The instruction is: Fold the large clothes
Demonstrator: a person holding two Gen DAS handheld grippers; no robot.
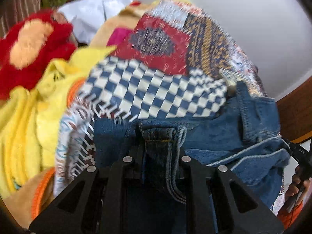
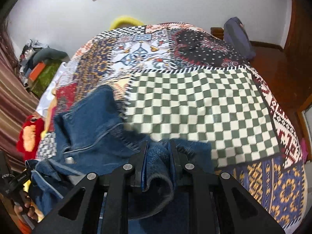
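Observation:
A pair of blue denim jeans (image 1: 224,128) hangs between my two grippers above a bed covered with a patchwork quilt (image 1: 156,89). My left gripper (image 1: 159,134) is shut on the jeans' seamed waistband edge. In the right wrist view my right gripper (image 2: 158,146) is shut on another fold of the jeans (image 2: 91,128), which stretch off to the left toward the other gripper (image 2: 17,181). The quilt (image 2: 195,101) lies flat below. In the left wrist view the right gripper's body (image 1: 300,156) shows at the right edge.
A heap of clothes lies at the bed's left: a red fuzzy garment (image 1: 33,48), yellow cloth (image 1: 29,120), white cloth (image 1: 93,13). A blue backpack (image 2: 237,37) stands on the wooden floor (image 2: 276,72) by the white wall. Clutter (image 2: 42,66) sits at the left.

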